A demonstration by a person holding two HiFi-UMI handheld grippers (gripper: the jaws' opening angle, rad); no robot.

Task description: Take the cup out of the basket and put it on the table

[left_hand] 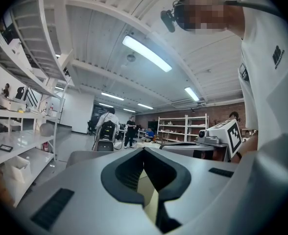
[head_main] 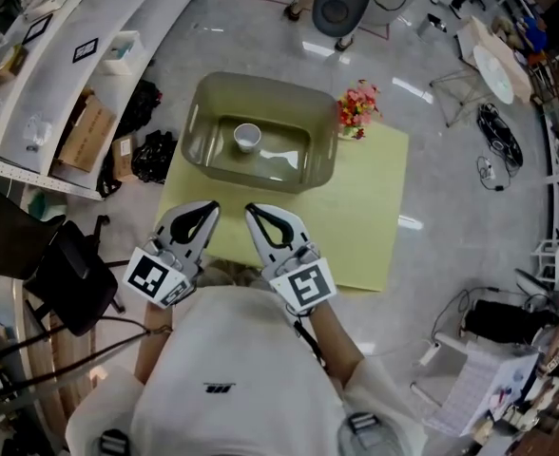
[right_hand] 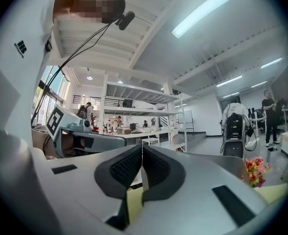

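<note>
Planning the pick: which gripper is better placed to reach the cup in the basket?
Right, probably: the right gripper lies almost in line with the cup; the left gripper sits further aside.

Glossy translucent plastic basket (head_main: 199,129)

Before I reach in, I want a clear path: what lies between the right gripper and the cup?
In the head view, only bare yellow table and the near wall of the basket separate the right gripper from the cup.
</note>
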